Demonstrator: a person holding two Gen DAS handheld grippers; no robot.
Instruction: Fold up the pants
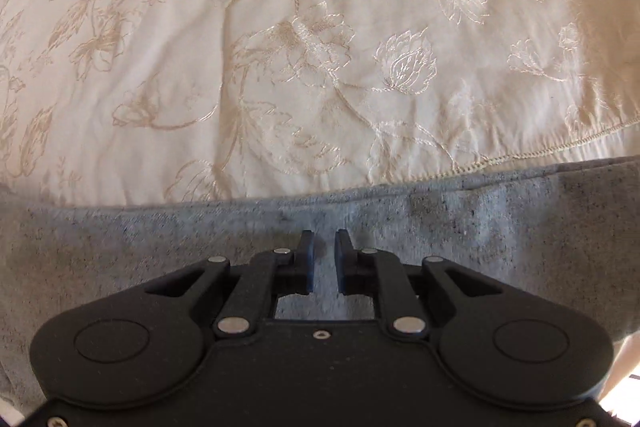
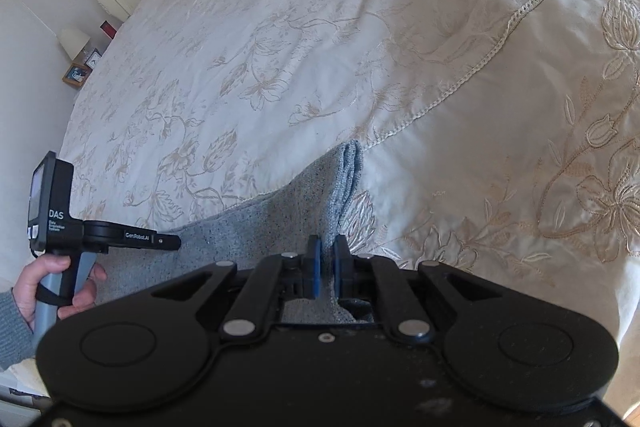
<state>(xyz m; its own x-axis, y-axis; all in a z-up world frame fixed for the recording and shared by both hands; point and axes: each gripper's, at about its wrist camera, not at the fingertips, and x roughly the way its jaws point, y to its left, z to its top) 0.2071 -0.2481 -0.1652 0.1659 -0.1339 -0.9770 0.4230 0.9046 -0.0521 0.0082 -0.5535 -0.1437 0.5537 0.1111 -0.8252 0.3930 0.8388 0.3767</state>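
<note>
Right gripper [image 2: 326, 263] pinching grey pants [image 2: 256, 227] edge; left gripper [image 1: 324, 259] nearly closed over fabric, grip unclear. Pants on embroidered bedspread [image 2: 280, 47], near edge. Fold underway, likely; next: carry held edge across, align.

Left gripper [image 1: 324, 239] low, fingers nearly together with a narrow gap, nothing clearly pinched. Right gripper [image 2: 326, 247] jaws close, clamped on a gray fabric edge. Left hand [image 2: 60, 287] wrapped round its gripper's handle, gray sleeve at wrist.
</note>
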